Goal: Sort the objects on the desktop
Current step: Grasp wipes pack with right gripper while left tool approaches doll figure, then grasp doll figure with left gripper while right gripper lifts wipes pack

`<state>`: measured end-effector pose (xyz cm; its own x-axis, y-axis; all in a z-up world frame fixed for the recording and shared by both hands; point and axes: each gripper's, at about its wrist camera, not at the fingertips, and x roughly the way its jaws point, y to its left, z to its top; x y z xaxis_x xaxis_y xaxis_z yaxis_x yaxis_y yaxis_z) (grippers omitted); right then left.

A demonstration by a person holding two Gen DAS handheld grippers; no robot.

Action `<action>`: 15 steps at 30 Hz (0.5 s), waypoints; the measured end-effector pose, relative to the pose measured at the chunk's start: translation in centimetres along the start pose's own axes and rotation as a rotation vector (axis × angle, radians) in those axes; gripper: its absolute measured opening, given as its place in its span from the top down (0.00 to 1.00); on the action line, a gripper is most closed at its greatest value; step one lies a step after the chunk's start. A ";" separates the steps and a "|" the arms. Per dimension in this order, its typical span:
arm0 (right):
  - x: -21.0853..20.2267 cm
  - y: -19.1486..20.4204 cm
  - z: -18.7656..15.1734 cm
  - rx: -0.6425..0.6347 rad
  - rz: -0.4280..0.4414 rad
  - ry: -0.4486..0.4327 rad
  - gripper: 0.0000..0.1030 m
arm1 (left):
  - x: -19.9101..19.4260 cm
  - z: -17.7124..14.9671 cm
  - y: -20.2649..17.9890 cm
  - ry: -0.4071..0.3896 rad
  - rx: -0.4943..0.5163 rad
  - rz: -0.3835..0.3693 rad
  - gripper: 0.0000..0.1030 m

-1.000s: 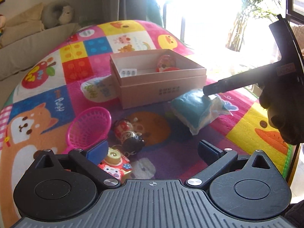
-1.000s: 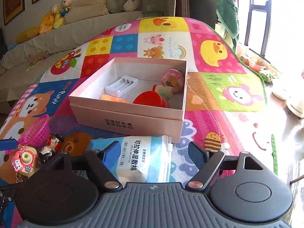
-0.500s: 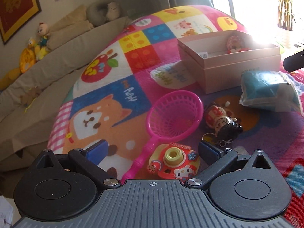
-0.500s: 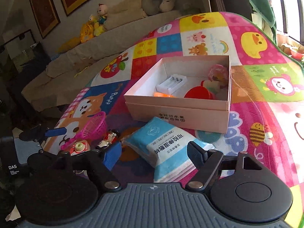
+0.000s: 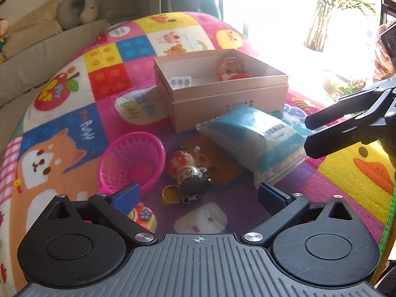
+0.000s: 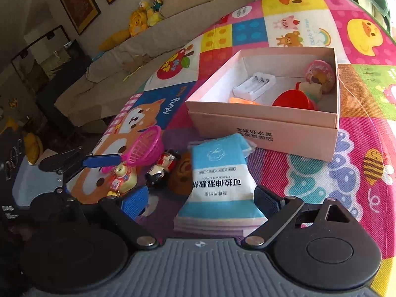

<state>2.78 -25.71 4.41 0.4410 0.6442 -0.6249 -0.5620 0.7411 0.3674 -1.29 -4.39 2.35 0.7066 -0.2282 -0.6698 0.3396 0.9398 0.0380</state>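
The blue wipes pack [image 6: 219, 185] lay flat on the mat [image 6: 358, 148] at lower centre of the right wrist view, its far end just short of the pink box [image 6: 272, 136], its near end between the fingers of our right gripper [image 6: 200, 200]. Those jaws were opening, the pads clear of the pack on both sides, nothing pinched. Our left gripper [image 5: 198, 193] stood spread and empty above the mat, the doll keychain [image 5: 189, 170] just beyond its fingertips.

We judged the pack the likeliest trouble: soft and slippery, it could sag or slide out if the pads closed only on its near edge. The left finger of the right gripper sat close to the doll keychain and the small toy [image 6: 121, 178] at lower left, so a sideways sweep could knock them or snag the key ring. The pink strainer [image 5: 131, 163] lay touching the left gripper's left finger in the left wrist view and could be dragged along.

The box was already part filled, with a white case [image 6: 255, 85], a red cup [image 6: 293, 100] and a round toy [image 6: 320, 75]; open floor remained at its left half. To the right of the pack the mat was bare, the easiest room for a lift. The mat's green edge [image 5: 389, 210] ran close at lower right of the left wrist view.
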 end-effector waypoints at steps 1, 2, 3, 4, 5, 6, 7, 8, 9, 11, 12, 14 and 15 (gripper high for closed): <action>-0.6 0.4 -0.2 -0.020 -0.029 -0.011 0.10 | 0.3 -0.1 -0.1 0.008 0.001 -0.007 0.00; -0.9 0.7 -0.3 -0.034 -0.061 -0.025 0.10 | 0.7 -0.2 -0.3 0.016 0.003 -0.012 0.00; -1.1 0.9 -0.2 -0.043 -0.096 -0.036 0.10 | 0.9 -0.2 -0.6 0.022 0.006 -0.016 0.00; -1.0 1.0 0.0 -0.047 -0.133 -0.044 0.10 | 1.0 -0.3 -0.8 0.026 0.009 -0.021 0.00; -0.6 0.9 0.4 -0.046 -0.169 -0.050 0.10 | 1.0 -0.3 -1.0 0.028 0.012 -0.025 0.00; 0.0 0.9 0.7 -0.039 -0.196 -0.051 0.10 | 1.0 -0.4 -1.2 0.028 0.018 -0.031 0.00; 0.7 0.8 1.0 -0.031 -0.212 -0.046 0.10 | 1.0 -0.4 -1.3 0.028 0.024 -0.036 0.00; 1.6 0.7 1.3 -0.020 -0.216 -0.039 0.10 | 1.0 -0.4 -1.4 0.028 0.029 -0.040 0.00; 2.5 0.6 1.5 -0.010 -0.214 -0.034 0.11 | 1.0 -0.4 -1.4 0.030 0.031 -0.042 0.00; 4.1 0.5 1.8 0.001 -0.220 -0.027 0.23 | 1.4 -0.3 -1.3 0.038 0.020 -0.047 0.00; 4.9 0.5 1.9 0.008 -0.231 -0.016 0.37 | 1.6 -0.2 -1.1 0.045 0.011 -0.046 0.00; 5.5 0.1 1.9 0.037 -0.227 0.001 0.49 | 2.2 0.1 -0.9 0.051 -0.008 -0.037 0.00; 5.3 -0.1 1.8 0.048 -0.229 -0.008 0.49 | 2.4 0.2 -0.9 0.053 -0.016 -0.032 0.00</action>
<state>6.39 -22.06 2.29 0.5588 0.4593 -0.6905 -0.4124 0.8763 0.2491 0.27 -5.82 0.86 0.6618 -0.2450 -0.7085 0.3513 0.9363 0.0043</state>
